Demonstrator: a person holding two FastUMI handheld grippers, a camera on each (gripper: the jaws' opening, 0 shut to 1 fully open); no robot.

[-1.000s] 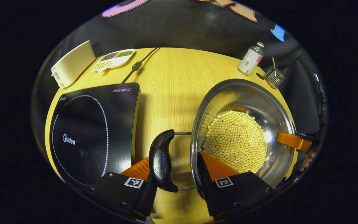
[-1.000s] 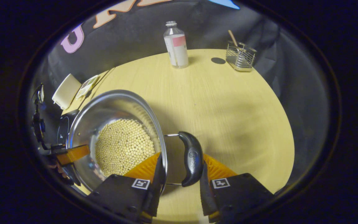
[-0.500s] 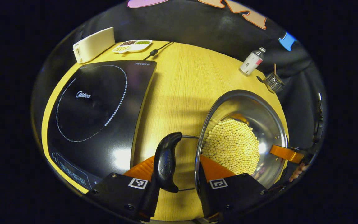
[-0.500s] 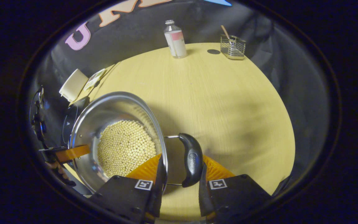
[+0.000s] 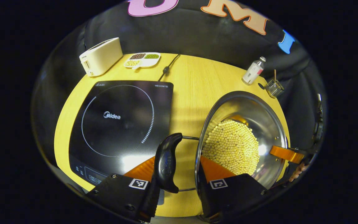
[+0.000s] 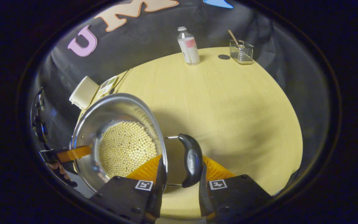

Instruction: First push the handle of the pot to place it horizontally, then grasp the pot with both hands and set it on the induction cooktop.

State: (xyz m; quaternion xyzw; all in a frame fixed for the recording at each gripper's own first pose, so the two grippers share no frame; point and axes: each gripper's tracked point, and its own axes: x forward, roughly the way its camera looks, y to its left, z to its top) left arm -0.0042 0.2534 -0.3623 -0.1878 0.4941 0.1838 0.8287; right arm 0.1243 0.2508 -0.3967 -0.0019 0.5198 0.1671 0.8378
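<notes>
Carrying the pot [image 5: 244, 130] across the table [image 5: 185, 81] toward the induction cooktop [image 5: 120, 121] is the step I am judging myself to be in, and doing it well means I am keeping both hands level with each other, so the pale round beans [image 5: 231, 147] are not sliding to one side, and I am aiming the pot's base at the ring marked on the cooktop's glass. The cooktop is lying to the left of the pot in the left gripper view, near but not under it, so the pot is not yet set down; I cannot tell from these views how high the pot is hanging over the wood.

My left gripper [image 5: 174, 174] is closing around the black side handle [image 5: 166, 163] on the cooktop side: one finger is sitting outside the handle and the other is lying inside the pot's rim, so the handle and the pot wall are both sitting between my jaws, which are narrowed onto them. My right gripper [image 6: 179, 174] is doing the mirror of that on the far side handle [image 6: 191, 160], one finger inside the rim over the beans, the other pressing the handle's outer face. Both handles are lying flat, level with the rim.

I should be lowering gently, since a loose handle could swing under load
</notes>
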